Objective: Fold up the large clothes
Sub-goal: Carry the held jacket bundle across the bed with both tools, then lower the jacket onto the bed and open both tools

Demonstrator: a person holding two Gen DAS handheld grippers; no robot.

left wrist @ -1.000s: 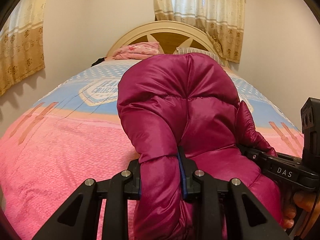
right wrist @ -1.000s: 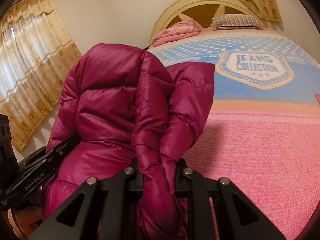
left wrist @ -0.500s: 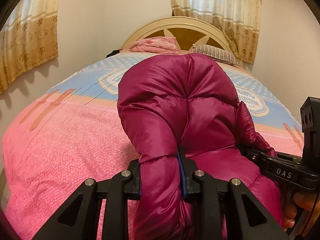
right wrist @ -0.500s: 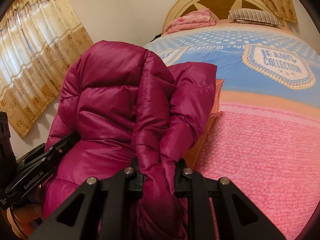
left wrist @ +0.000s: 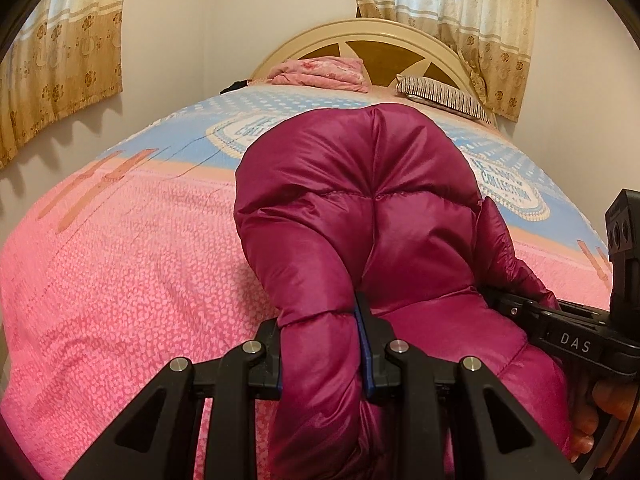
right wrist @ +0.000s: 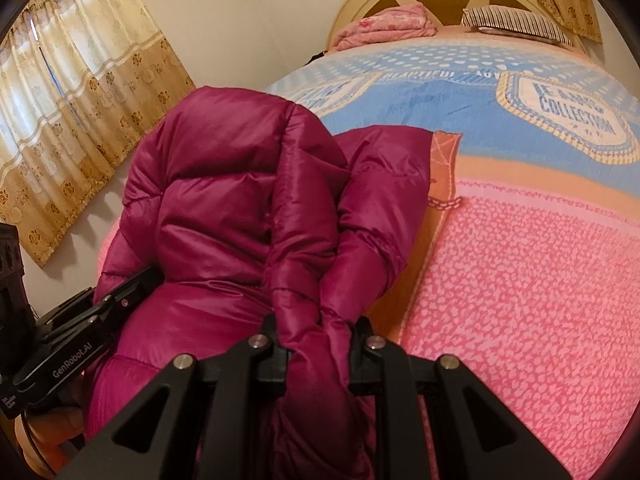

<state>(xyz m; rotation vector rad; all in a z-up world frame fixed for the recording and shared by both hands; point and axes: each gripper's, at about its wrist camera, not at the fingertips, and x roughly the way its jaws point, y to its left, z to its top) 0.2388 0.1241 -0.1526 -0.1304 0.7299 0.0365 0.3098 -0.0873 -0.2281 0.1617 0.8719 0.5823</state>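
Two grippers share one load: the left gripper (left wrist: 322, 354) and the right gripper (right wrist: 320, 354) each have their jaws clamped on a bunched fold of the magenta puffer jacket (left wrist: 360, 216), held up over the foot end of the bed (left wrist: 120, 280). It looks light, soft and springy, with a slick shell likely to slip, so quilted seams seem the safest holds. Beyond the jacket, the headboard (left wrist: 360, 36) backs a striped pillow (left wrist: 440, 96); curtains (right wrist: 80, 120) flank the bed
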